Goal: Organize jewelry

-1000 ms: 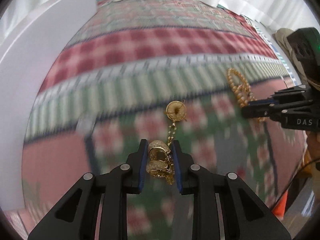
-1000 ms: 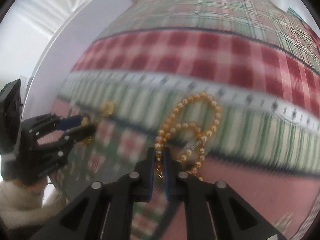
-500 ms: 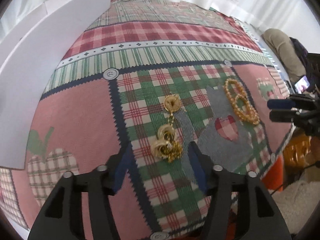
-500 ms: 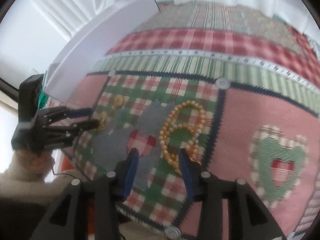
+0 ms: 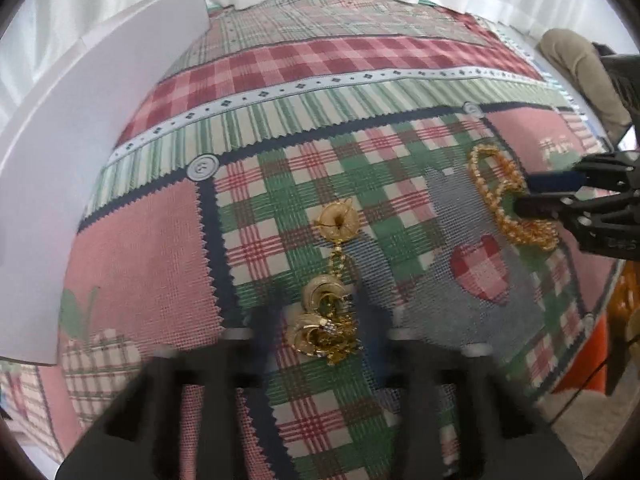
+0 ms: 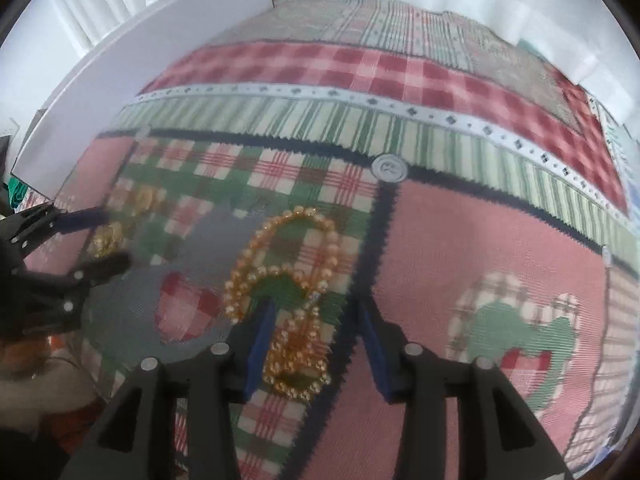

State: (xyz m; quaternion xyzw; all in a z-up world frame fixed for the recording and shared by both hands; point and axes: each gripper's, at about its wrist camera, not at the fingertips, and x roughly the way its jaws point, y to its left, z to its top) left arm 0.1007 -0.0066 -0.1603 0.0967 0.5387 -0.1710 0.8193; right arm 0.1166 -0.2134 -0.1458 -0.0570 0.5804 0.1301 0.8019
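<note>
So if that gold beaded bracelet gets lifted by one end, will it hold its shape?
Probably not. The beaded bracelet lies in loose, crossing loops on the patchwork cloth, so it looks floppy and would likely dangle. Its small round beads may slip between the open right gripper fingers.

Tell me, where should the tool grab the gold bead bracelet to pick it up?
Probably the crossing in the middle of the bead bracelet, coming straight down from above. It lies flat on the patchwork cloth in a looped figure, so pinching there catches two strands. The right tool is open with its tips on either side of the lower loop.
</note>
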